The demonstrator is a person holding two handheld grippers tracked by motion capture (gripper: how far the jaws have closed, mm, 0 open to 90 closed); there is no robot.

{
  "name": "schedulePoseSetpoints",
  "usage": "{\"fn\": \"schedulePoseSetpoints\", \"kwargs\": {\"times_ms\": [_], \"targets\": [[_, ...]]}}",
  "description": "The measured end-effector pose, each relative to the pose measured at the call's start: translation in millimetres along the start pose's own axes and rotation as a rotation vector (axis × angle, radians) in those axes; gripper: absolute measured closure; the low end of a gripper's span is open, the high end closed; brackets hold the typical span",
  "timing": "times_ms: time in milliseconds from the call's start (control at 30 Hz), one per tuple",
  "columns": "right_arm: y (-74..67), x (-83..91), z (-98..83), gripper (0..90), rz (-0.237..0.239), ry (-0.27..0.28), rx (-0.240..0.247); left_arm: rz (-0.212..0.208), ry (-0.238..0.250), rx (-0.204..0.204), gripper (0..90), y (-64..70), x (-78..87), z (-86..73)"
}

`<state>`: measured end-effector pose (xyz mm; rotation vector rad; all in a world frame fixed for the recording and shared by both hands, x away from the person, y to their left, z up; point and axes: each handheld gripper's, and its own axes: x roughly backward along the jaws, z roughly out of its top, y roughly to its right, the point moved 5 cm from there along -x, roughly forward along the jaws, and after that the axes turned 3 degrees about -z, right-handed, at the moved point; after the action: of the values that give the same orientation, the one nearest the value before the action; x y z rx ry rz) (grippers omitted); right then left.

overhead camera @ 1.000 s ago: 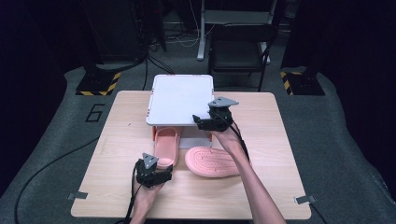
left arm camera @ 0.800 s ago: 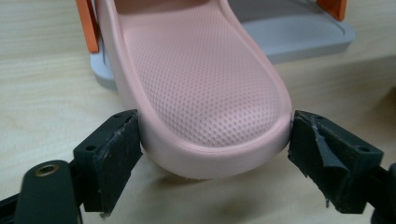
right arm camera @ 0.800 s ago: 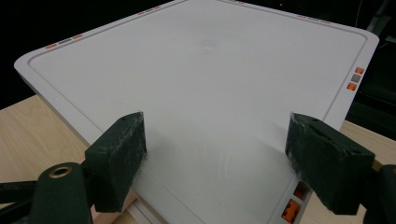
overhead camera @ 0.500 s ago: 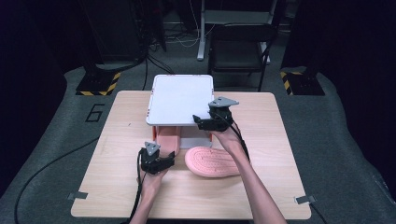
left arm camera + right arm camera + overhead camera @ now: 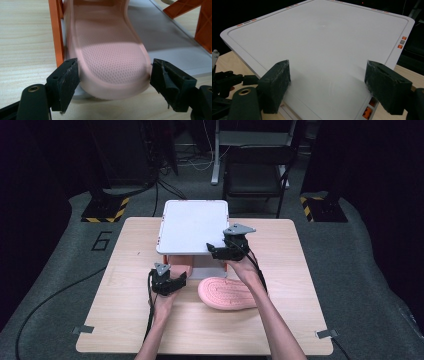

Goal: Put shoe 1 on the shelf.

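A pink slipper (image 5: 107, 47) lies heel-first toward me, its front tucked under a white shelf rack (image 5: 192, 225). My left gripper (image 5: 115, 75) has been closing its jaws, and both pads now touch the sides of the slipper's heel. In the high view the left gripper (image 5: 179, 281) sits at the rack's front left with the slipper (image 5: 180, 265) just ahead of it. A second pink slipper (image 5: 227, 292) lies sole up on the table to the right. My right gripper (image 5: 214, 251) hovers open over the rack's front right corner; its jaws frame the bare white top (image 5: 324, 37).
The rack stands on orange legs (image 5: 56, 32) over a grey base plate (image 5: 170, 42). The wooden table (image 5: 125, 320) has bare room at the front and at both sides. A chair (image 5: 255, 175) and cables lie beyond the far edge.
My left gripper has moved forward toward the rack, and the slipper has slid with it farther under the white top. The right gripper has kept still.
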<state>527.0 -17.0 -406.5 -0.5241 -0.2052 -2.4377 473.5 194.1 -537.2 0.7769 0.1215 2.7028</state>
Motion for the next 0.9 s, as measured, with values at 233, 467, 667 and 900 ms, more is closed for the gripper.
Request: {"fn": "schedulePoseSetpoints", "kwargs": {"times_ms": [233,467,667,900], "targets": [[-0.3,-0.1,0.0,20.6,0.000,0.000,-0.001,0.009,-0.043,-0.093,34.4,3.9,9.0,-11.2],[0.1,1.1,-0.7,21.0,0.001,-0.007,-0.002,0.007,-0.048,-0.065,33.1,-0.1,-6.0,-7.8],[0.8,1.1,-0.8,21.2,0.002,0.004,-0.009,-0.029,-0.025,-0.067,28.4,1.9,5.3,-6.3],[1.0,9.0,-1.0,15.6,-0.012,0.044,-0.010,-0.186,0.097,-0.144,14.5,-1.4,60.0,-2.2]]}}
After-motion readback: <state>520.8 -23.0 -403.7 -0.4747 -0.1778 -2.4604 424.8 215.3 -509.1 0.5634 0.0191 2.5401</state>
